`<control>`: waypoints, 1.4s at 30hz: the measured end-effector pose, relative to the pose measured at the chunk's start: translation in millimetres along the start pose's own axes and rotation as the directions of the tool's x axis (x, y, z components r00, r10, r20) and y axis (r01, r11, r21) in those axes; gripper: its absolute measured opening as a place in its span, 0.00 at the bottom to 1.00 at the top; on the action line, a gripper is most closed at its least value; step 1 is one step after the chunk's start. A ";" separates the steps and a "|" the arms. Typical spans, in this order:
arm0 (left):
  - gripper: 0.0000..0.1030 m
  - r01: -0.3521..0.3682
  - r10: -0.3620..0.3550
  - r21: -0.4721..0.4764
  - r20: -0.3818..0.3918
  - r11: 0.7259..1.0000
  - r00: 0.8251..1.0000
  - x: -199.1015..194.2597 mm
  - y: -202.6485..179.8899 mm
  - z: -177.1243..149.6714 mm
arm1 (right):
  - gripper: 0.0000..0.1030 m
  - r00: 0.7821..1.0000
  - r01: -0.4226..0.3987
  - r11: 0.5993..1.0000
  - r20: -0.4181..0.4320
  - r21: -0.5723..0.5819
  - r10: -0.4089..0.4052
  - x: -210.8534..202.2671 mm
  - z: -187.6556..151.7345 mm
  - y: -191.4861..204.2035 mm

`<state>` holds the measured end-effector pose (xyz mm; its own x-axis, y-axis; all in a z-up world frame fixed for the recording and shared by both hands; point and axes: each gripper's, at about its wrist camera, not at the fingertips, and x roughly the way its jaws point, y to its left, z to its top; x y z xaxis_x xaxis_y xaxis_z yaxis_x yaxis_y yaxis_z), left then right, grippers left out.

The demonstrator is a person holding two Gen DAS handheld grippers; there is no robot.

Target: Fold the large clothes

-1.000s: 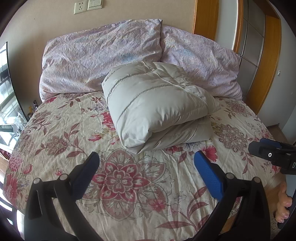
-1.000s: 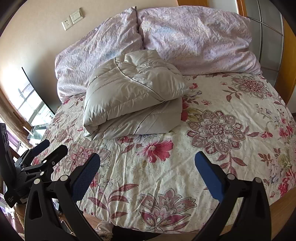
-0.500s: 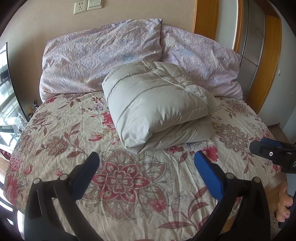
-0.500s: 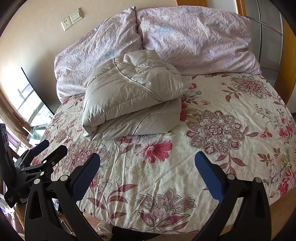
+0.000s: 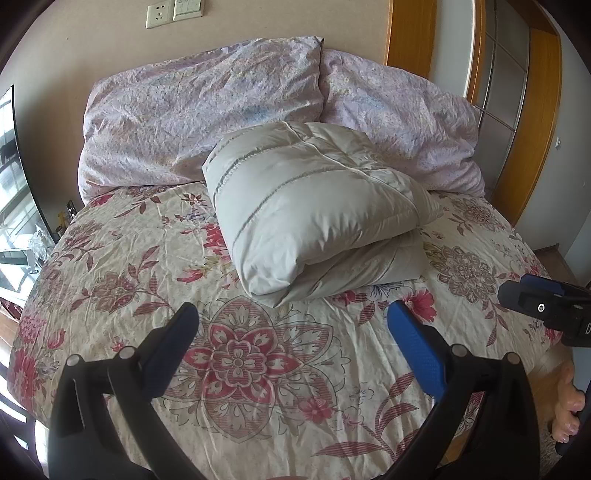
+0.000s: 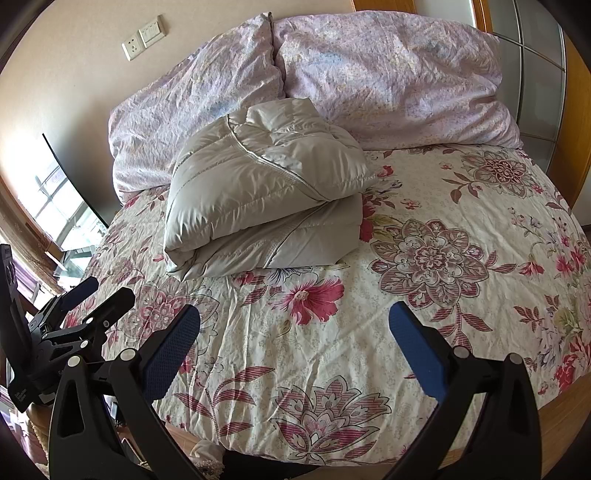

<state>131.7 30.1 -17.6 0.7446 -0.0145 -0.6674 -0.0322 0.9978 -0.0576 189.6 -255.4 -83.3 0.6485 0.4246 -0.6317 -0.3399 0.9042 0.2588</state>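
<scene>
1. Folding looks finished: the puffy pale-grey quilted down coat lies doubled mid-bed on the floral bedspread, just before the lilac pillows.
2. Left gripper and right gripper hang spread and empty; keep both clear, pressing only if layers spring up.

Folded puffer jacket: pale grey quilted cloth, smooth, slight sheen, stitched seams. Bedspread: matt floral printed cloth, lightly creased. Pillows at far end: lilac cloth, crinkled, matt. Left claw: matt black plastic arms, blue pads with fine textured grip, probably rubber. Right claw same: metal-looking rivets. Door frame far right: glossy orange wood. Wall: matt beige, white plastic socket plate.
</scene>
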 end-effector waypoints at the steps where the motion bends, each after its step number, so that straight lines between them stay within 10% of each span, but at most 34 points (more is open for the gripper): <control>1: 0.98 0.000 0.000 0.001 -0.001 1.000 1.000 0.5 0.3 0.1 | 0.99 1.000 0.000 1.000 0.000 0.001 0.000 0.1 -0.1 -0.5; 42: 0.98 -0.006 0.006 0.005 -0.005 1.000 1.000 7.2 -2.8 0.2 | 0.99 1.000 -0.001 1.000 -0.004 0.000 0.001 2.4 0.9 -3.4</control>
<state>137.3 27.2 -22.1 0.7410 -0.0086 -0.6715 -0.0336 0.9982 -0.0497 192.9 -257.5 -85.1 0.6455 0.4254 -0.6343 -0.3403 0.9037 0.2598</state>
